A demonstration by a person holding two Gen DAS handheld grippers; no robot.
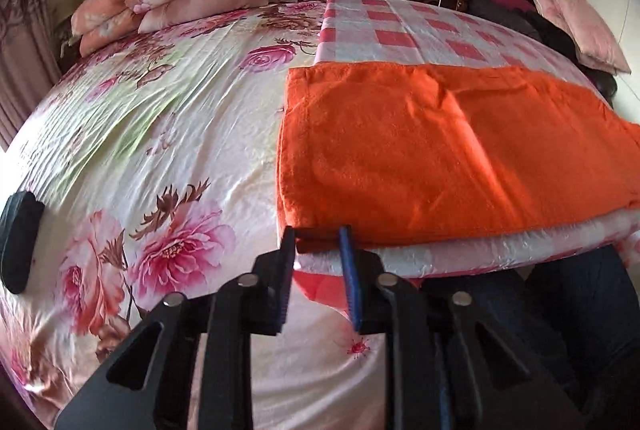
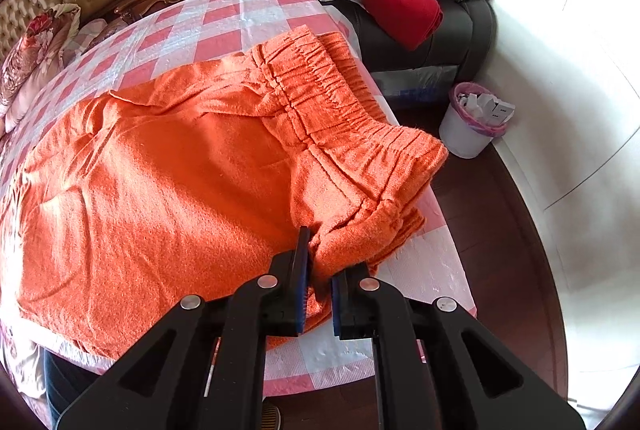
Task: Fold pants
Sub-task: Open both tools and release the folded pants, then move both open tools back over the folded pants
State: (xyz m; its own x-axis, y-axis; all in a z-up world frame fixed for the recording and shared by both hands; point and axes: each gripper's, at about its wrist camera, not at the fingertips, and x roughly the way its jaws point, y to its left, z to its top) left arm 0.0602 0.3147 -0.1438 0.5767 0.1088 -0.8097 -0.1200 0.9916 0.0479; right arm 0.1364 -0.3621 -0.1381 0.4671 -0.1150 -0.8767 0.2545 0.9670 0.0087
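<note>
Orange pants (image 2: 168,166) lie flat on the checkered sheet (image 2: 248,10) at the bed's near edge, already doubled. Fabric looks soft, thick, limp, so I judge hems and waistband corners the best holds. My right gripper (image 2: 318,266) pinches a bunch near the elastic waistband (image 2: 340,102); my left gripper (image 1: 318,240), low and level, jaws part-open around the cuff edge.

The right gripper (image 2: 318,270) pinches a bunched fold of the orange pants (image 2: 160,170) near their elastic waistband (image 2: 344,102), the pants spread on a checked cloth (image 2: 224,18).
</note>
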